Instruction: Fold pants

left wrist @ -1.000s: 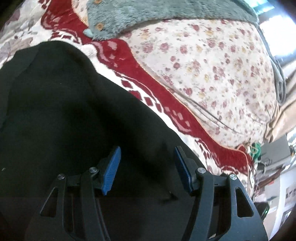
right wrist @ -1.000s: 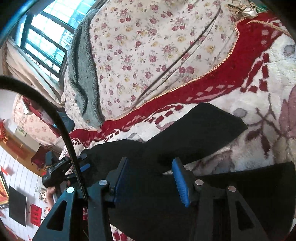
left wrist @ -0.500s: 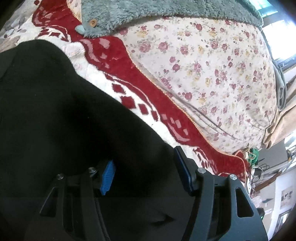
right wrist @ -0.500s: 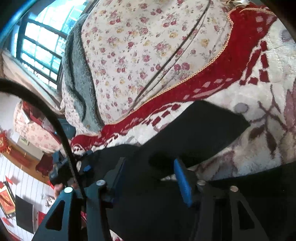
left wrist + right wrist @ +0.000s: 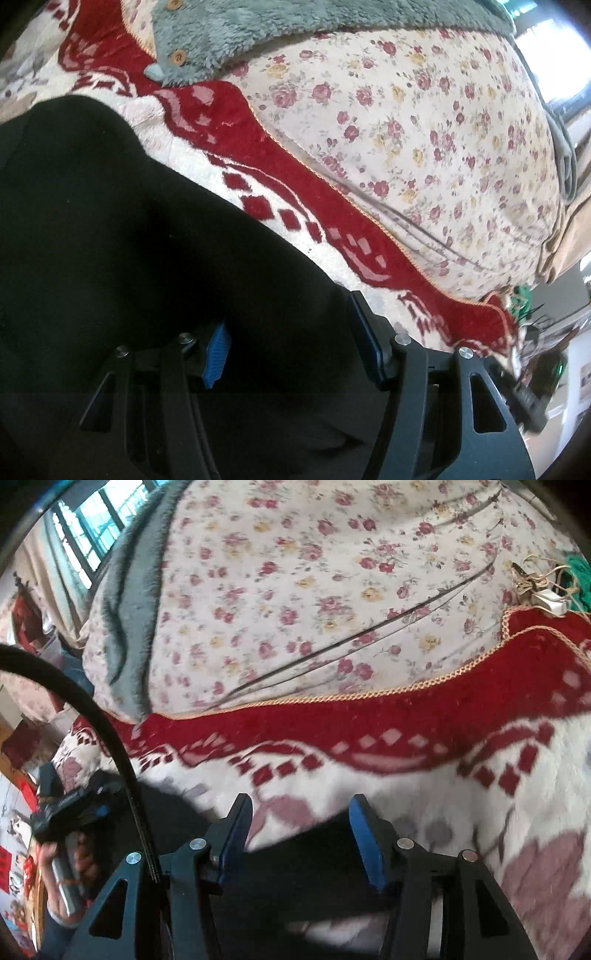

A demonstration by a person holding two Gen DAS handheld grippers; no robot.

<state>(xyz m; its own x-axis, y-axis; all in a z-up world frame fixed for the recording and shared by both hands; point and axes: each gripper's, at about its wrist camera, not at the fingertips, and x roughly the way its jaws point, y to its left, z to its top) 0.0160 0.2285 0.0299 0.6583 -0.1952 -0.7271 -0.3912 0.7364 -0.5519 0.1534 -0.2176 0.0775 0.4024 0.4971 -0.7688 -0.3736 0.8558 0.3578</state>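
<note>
Black pants (image 5: 110, 240) on bed's red-patterned blanket (image 5: 258, 147): soft, limp, light I judge; my left gripper (image 5: 288, 354) spread over fabric, right gripper (image 5: 299, 827) spread at hem edge, best hold.

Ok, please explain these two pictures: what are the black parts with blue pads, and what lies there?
Each picture comes from a camera on a hand-held tool with two fingers; a person holds one in each hand. One view looks along the left gripper, the other along the right gripper. Black pants lie on a red and white blanket, beside a flowered quilt and a grey fleece. Both grippers stand open; cloth lies between the left one's fingers, apparently unclamped.
</note>
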